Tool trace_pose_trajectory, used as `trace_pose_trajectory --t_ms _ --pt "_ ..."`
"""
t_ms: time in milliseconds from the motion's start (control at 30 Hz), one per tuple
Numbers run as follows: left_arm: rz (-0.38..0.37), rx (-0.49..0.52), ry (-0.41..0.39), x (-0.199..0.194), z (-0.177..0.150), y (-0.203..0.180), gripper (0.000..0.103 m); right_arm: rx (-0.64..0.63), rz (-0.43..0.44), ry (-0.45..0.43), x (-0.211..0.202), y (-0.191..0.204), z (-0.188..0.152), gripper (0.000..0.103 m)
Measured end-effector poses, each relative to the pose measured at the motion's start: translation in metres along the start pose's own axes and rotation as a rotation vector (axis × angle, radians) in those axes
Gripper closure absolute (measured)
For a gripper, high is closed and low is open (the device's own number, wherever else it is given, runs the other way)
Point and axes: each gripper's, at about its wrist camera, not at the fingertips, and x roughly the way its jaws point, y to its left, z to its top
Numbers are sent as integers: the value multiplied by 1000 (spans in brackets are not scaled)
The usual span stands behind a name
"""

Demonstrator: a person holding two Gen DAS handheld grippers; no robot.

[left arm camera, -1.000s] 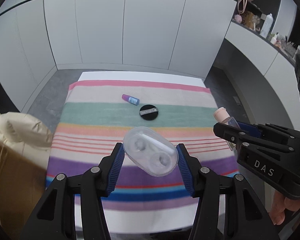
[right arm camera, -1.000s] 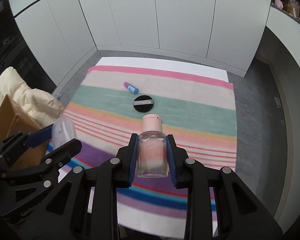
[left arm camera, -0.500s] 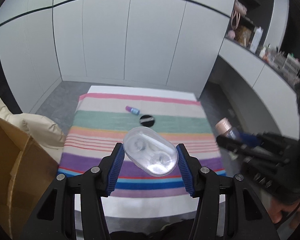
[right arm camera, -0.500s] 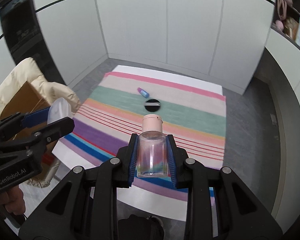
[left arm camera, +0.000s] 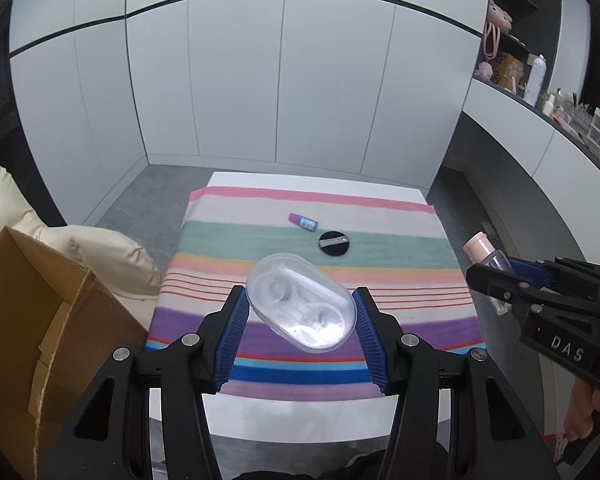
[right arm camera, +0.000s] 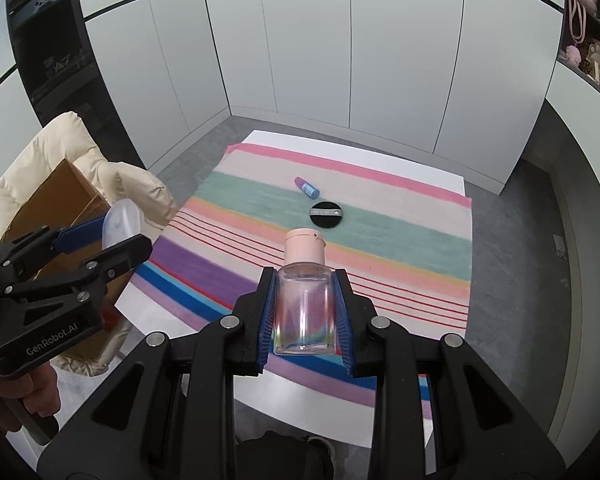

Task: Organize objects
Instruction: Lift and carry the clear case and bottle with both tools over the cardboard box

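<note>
Biggest worry for me is the clear oval case (left arm camera: 302, 307) in the left gripper (left arm camera: 298, 336). It sits slanted between the blue pads, caught on its long curved sides, so the contact looks small. If the person swings it toward the cardboard box (left arm camera: 40, 320) on the left with any jerk, I reckon that slick plastic could twist or pop out and land on the floor beside the counter (left arm camera: 300, 420) instead of in the box. Whatever is inside the case (two round wells, I think, hard to tell through the glare) could rattle too.

The right gripper (right arm camera: 304, 312) looks safer. Its jaws are pinched tight on the flat sides of a small clear bottle (right arm camera: 304, 306) with a pink cap (right arm camera: 305, 245), cap pointing away from the hand. The risk there is mostly squeezing soft plastic, or the two grippers bumping each other, since they hang close together above the near edge of the striped cloth (right arm camera: 400, 248).

The left jaws are partly spread, only as wide as the case, and pressing on it.

Still on the cloth, well out from both grippers: a small purple and blue tube (left arm camera: 303, 222) and, just beside it, a black round disc (left arm camera: 334, 243)
</note>
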Motion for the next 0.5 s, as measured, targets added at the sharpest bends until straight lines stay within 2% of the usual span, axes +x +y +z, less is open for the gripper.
trace_pose_trajectory --t_ms 500 --pt "40 -60 -16 -7 -4 42 49 12 24 -25 10 19 14 75"
